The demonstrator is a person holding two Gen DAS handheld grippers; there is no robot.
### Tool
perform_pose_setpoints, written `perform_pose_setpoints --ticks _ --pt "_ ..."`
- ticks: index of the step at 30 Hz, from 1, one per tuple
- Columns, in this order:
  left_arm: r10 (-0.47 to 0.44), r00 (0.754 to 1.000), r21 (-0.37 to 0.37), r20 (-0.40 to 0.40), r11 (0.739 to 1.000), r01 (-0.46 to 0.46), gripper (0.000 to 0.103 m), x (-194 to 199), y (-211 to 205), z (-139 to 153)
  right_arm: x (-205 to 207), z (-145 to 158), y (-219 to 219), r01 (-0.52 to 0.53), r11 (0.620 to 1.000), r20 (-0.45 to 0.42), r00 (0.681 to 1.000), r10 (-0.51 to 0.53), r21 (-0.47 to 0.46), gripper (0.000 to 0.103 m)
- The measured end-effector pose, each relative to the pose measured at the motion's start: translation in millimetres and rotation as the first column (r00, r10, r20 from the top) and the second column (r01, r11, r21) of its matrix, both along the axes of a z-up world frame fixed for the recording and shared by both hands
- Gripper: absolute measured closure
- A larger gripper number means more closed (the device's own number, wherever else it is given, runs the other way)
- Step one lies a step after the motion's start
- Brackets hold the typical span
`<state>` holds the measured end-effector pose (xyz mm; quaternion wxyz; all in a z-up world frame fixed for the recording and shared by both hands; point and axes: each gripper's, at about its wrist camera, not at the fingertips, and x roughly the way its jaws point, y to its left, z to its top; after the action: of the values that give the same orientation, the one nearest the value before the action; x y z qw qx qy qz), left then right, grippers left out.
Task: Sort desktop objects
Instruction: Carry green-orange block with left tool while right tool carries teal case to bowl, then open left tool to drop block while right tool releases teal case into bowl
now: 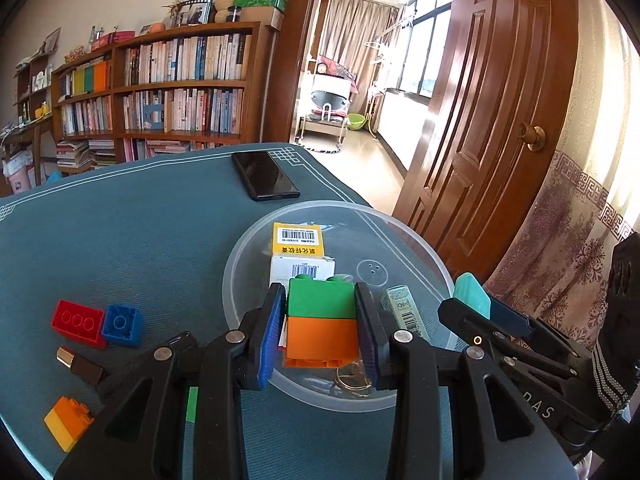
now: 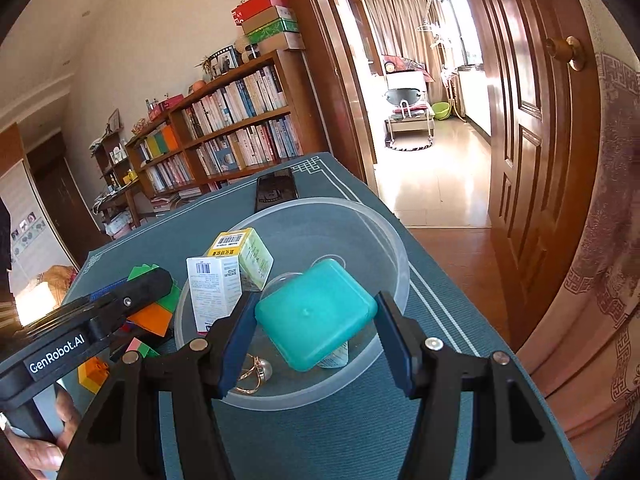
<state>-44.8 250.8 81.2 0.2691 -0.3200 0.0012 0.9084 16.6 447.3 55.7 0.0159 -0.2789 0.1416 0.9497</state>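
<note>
My left gripper (image 1: 320,320) has its fingers closed tight on a green-and-orange brick stack (image 1: 321,318), held just over the near rim of the clear plastic bowl (image 1: 424,252) on the bench. My right gripper (image 2: 316,316) carries a teal case (image 2: 316,314) over the same bowl; the left finger touches it, but the right finger shows a small gap, so I cannot tell how firmly it is held. By my reckoning the sorting is partly done: the bowl already holds a yellow box (image 1: 298,240), a white box (image 1: 302,269), a small tube (image 1: 404,310) and a gold ring (image 1: 354,384). Left on the bench are a red brick (image 1: 78,323), a blue brick (image 1: 122,325), a yellow-orange brick (image 1: 68,422), a dark lipstick-like cylinder (image 1: 80,365) and a black phone (image 1: 264,176).
</note>
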Motion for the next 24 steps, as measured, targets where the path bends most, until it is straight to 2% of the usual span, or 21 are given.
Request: perform_pose_setpoints --ticks 13,15,20,24 --pt "-0.059 0.997 0.005 0.052 0.998 0.059 0.065 -9.1 20.6 -14.9 -11.8 4.2 3.2 0.005 1.0 -0.008 1.0 -0.005 0.017 0.039" --pt "-0.053 0.997 0.012 0.06 0.999 0.053 0.061 -10.4 18.5 -16.0 -14.1 4.4 2.2 0.004 1.0 -0.007 1.0 -0.004 0.024 0.039" --pt "-0.02 0.999 0.042 0.042 0.999 0.018 0.041 -11.2 5.8 -12.0 -19.6 3.0 1.6 0.007 0.999 0.0 1.0 -0.007 0.036 0.039" --pt "0.003 1.0 0.05 0.022 0.999 -0.004 0.04 -10.6 -2.9 -5.4 -23.5 2.0 -2.2 0.001 0.999 0.007 1.0 -0.002 0.044 0.039"
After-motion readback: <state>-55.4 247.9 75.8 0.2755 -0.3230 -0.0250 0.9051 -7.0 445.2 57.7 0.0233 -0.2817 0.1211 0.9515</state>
